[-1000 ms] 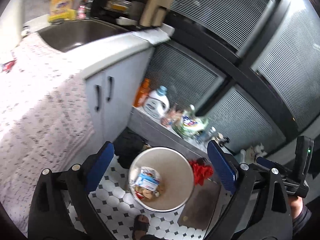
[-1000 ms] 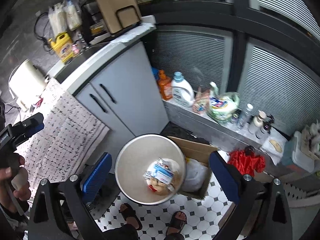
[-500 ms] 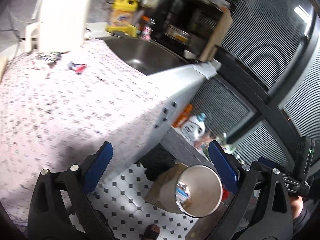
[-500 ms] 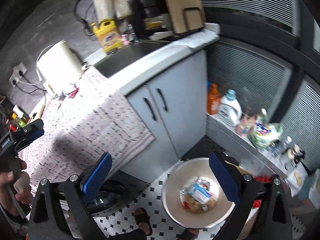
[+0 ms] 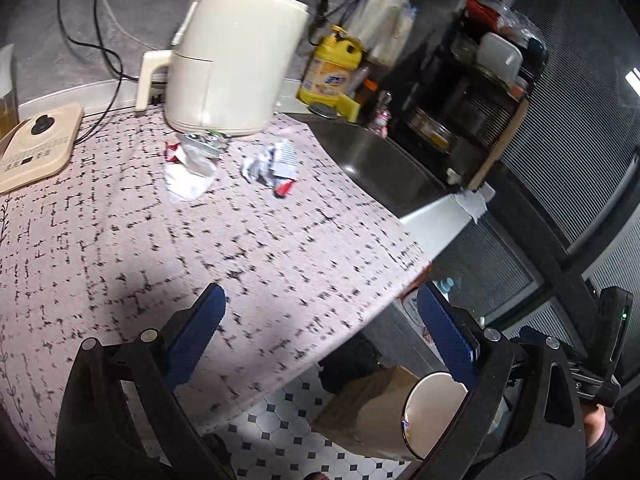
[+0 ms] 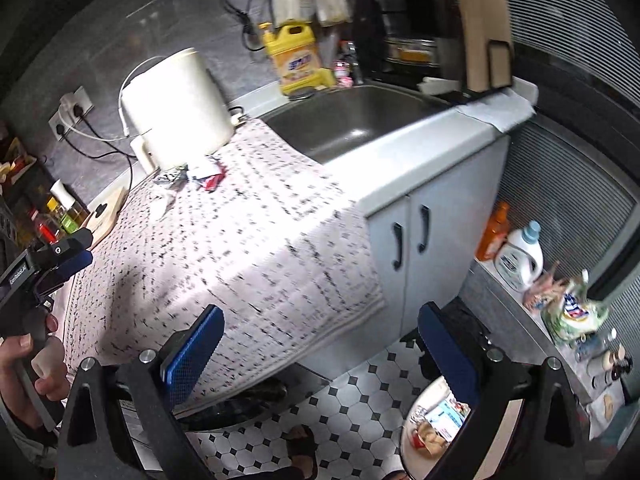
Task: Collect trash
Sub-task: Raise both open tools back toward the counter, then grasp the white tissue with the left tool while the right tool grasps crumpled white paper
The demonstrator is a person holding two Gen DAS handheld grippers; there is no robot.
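Note:
Crumpled wrappers (image 5: 270,166) and a clear plastic wrapper (image 5: 190,174) lie on the patterned cloth (image 5: 200,240) next to a cream appliance (image 5: 228,64); they also show in the right wrist view (image 6: 204,174). A round bin (image 6: 436,432) with trash inside stands on the tiled floor; its rim also shows in the left wrist view (image 5: 432,416). My left gripper (image 5: 320,340) is open and empty above the cloth's near edge. My right gripper (image 6: 320,348) is open and empty above the cloth's hanging edge.
A steel sink (image 6: 352,120) lies right of the cloth, with a yellow detergent jug (image 6: 298,60) and a dish rack (image 5: 480,92) behind it. A beige scale (image 5: 36,144) sits at the cloth's left. A cardboard box (image 5: 368,408) and bottles (image 6: 516,256) stand on the floor ledge.
Both grippers have swung up from over the floor bin to face the countertop. The wrappers by the cream appliance are now in view. Both stay open and empty.

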